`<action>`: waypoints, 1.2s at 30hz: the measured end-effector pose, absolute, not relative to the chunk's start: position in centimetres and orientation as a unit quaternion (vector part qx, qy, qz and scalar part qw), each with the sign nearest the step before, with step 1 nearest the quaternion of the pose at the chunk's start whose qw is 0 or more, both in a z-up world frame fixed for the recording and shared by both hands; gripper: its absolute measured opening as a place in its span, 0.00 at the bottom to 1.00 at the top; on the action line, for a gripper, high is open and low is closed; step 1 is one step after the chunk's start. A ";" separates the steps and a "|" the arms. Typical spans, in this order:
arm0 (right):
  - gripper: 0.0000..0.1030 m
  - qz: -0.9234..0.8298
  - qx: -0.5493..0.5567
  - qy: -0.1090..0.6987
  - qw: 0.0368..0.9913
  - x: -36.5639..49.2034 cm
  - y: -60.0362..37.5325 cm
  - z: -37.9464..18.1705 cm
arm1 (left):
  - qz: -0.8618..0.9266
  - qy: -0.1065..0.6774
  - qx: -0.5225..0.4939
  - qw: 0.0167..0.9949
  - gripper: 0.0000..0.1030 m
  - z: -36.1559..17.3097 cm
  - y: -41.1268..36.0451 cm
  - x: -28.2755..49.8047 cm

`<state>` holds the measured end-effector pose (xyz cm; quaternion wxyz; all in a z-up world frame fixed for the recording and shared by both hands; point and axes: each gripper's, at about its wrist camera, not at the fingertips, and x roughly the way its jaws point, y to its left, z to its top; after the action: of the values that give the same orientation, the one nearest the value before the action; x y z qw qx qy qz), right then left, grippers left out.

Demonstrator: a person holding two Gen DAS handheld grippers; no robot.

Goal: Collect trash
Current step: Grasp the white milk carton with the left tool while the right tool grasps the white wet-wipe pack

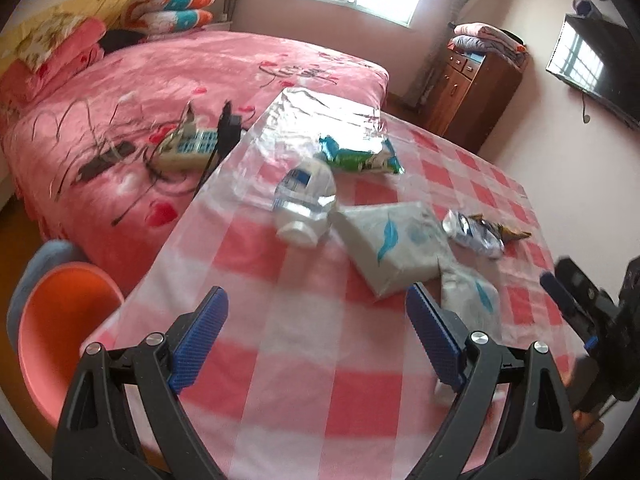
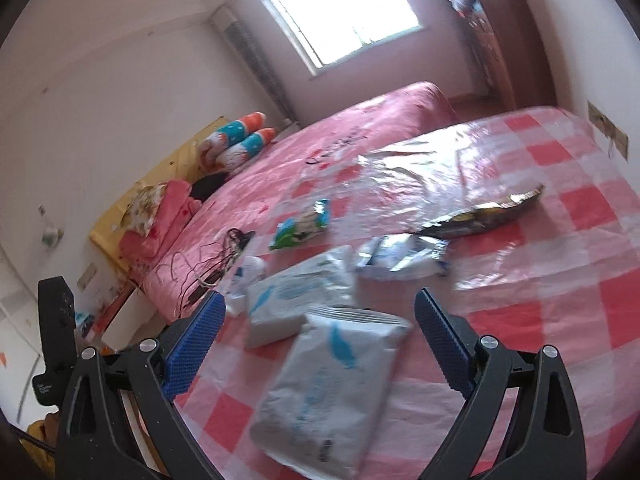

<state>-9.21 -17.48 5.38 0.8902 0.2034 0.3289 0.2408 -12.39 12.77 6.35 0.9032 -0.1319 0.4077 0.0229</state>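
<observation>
Trash lies on a pink-checked table (image 1: pixel 280 360). In the left wrist view: a crushed clear bottle (image 1: pixel 306 204), a green and white snack bag (image 1: pixel 360 156), a grey tissue pack (image 1: pixel 394 244), a flat grey wrapper (image 1: pixel 472 300) and a silver wrapper (image 1: pixel 476 232). My left gripper (image 1: pixel 316 324) is open and empty above the near table. The right gripper (image 1: pixel 576 300) shows at the right edge. In the right wrist view, my right gripper (image 2: pixel 320 328) is open around the flat grey wrapper (image 2: pixel 332 384), above it. Beyond lie the tissue pack (image 2: pixel 296 292), silver wrapper (image 2: pixel 404 256), dark snack bag (image 2: pixel 484 212) and green bag (image 2: pixel 304 224).
A pink bed (image 1: pixel 180 80) stands left of the table with a power strip (image 1: pixel 188 148) and cables on it. An orange stool (image 1: pixel 52 332) stands at the table's near left corner. A wooden cabinet (image 1: pixel 468 96) and a wall television (image 1: pixel 592 68) are at the back right.
</observation>
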 end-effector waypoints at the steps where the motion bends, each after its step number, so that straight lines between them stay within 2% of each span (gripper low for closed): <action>1: 0.92 0.239 0.211 0.337 0.886 -8.9 -17.9 5.0 | 0.024 0.408 -0.129 0.904 0.88 6.3 12.6 -11.7; 15: 0.92 0.288 0.220 0.394 0.845 -7.7 -17.1 2.6 | 0.066 0.440 -0.085 0.891 0.88 3.5 13.4 -1.9; 26: 0.92 0.299 0.205 0.416 0.834 -7.2 -15.9 1.8 | 0.096 0.453 -0.073 0.883 0.88 1.3 13.4 1.0; 32: 0.92 0.310 0.218 0.418 0.826 -7.1 -16.5 1.6 | 0.119 0.446 -0.062 0.885 0.74 0.7 13.1 1.5; 34: 0.92 0.314 0.219 0.415 0.825 -7.1 -16.5 1.6 | 0.123 0.442 -0.063 0.886 0.65 0.8 12.8 1.3; 36: 0.92 0.317 0.214 0.412 0.827 -7.2 -16.4 1.8 | 0.132 0.443 -0.062 0.885 0.65 0.9 12.5 1.2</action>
<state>-7.15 -16.39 1.76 0.8270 0.2141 0.4118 0.3172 1.18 12.54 0.94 0.8847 -0.0618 0.4427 0.1319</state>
